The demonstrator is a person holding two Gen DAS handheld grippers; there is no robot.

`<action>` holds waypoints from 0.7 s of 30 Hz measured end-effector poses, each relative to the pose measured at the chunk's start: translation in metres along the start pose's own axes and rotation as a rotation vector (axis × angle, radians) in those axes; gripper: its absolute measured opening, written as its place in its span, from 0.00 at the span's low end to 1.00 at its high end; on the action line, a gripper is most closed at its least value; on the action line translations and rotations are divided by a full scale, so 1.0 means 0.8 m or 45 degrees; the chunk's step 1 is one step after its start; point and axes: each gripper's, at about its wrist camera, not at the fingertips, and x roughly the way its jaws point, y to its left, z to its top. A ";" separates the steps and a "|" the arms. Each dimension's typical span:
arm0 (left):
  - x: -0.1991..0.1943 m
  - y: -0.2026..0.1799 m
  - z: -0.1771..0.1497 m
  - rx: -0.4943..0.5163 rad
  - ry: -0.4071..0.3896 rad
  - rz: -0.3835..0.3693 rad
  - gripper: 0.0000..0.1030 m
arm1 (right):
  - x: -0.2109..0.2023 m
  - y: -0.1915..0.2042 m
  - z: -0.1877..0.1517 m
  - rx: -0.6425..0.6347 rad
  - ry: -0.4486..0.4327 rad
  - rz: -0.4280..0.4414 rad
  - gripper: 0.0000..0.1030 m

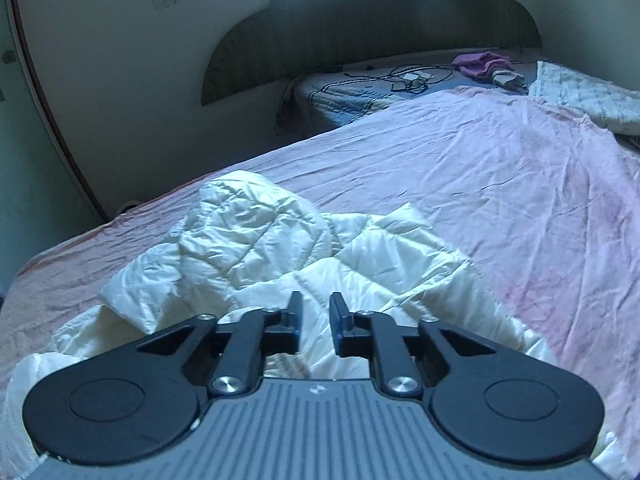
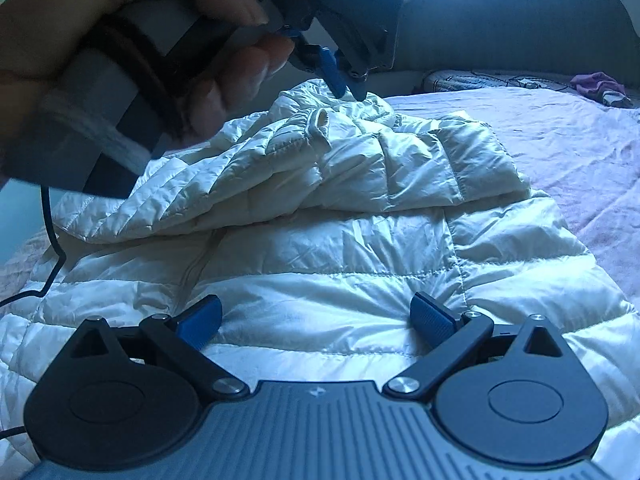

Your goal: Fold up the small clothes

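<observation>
- A white quilted jacket [image 2: 360, 240] lies spread and partly bunched on the pink bed sheet [image 1: 480, 168], with no bench under it, only the bed
- The right gripper [image 2: 316, 316] hovers low over the flat lower panel of the jacket; its jaws stand wide apart, released, with nothing between them and the fabric directly ahead and below
- The left gripper [image 2: 350, 90], seen from the right wrist view, is out beyond the right jaws, at the far raised hump of the jacket near the cuff [image 2: 320, 120]
- In the left wrist view the left jaws show a narrow gap, with jacket fabric just past the tips; I cannot tell whether they pinch cloth or merely touch it
- The folded-over sleeve runs crosswise ahead of the right jaws, from near left to far right
- Judgement: the left hand [image 2: 132, 40] is nearer that bunched part, so the next fold likely turns on it
</observation>
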 end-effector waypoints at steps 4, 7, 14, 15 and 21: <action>-0.013 0.018 -0.009 -0.001 -0.023 0.033 0.42 | 0.000 -0.001 0.000 0.002 0.000 0.001 0.98; -0.030 0.044 -0.020 -0.029 -0.068 0.109 0.68 | 0.001 -0.002 0.000 0.010 0.001 0.004 0.98; -0.063 0.121 -0.074 -0.091 -0.126 0.377 0.88 | -0.005 -0.009 0.010 0.083 -0.003 0.023 0.98; -0.064 0.131 -0.081 -0.105 -0.118 0.393 0.88 | -0.005 -0.010 0.016 0.101 -0.001 0.028 0.98; -0.069 0.171 -0.115 -0.224 -0.074 0.408 0.88 | 0.011 -0.018 0.072 0.233 -0.015 0.132 0.98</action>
